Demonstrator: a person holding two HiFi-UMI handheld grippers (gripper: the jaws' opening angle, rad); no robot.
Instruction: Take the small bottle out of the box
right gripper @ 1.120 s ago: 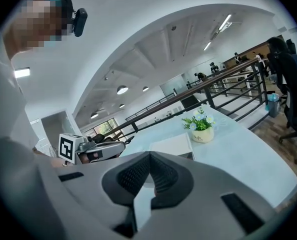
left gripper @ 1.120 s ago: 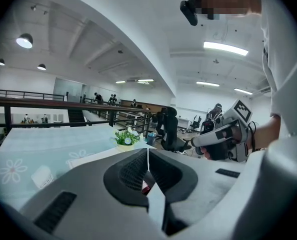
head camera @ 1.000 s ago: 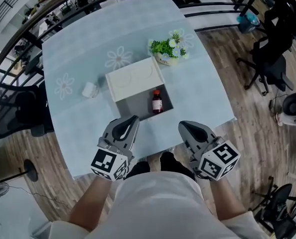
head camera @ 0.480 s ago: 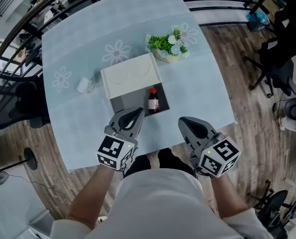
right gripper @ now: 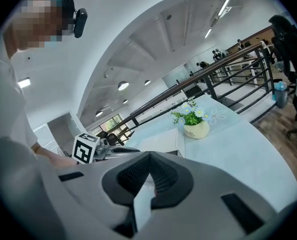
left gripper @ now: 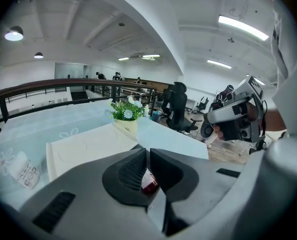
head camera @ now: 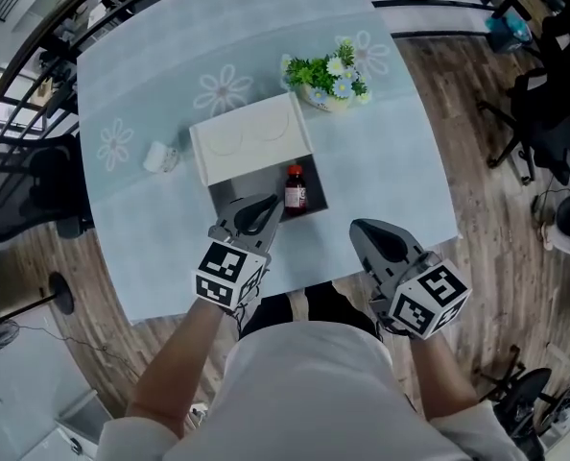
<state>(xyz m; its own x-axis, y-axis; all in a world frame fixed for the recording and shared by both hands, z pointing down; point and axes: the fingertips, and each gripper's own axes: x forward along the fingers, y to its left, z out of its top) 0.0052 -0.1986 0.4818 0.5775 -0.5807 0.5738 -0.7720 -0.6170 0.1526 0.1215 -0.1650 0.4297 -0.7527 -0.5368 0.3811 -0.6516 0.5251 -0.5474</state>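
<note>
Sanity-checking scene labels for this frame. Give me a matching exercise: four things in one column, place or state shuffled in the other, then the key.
Things
1. small bottle
2. flower pot
3. white cup
4. left gripper

Place or state
A. on the table, left of the lid
B. jaws together, tip over the open box
C. inside the open box, at its right side
D. past the lid's far right corner

Pairs: 1-C, 2-D, 3-A, 4-B
</note>
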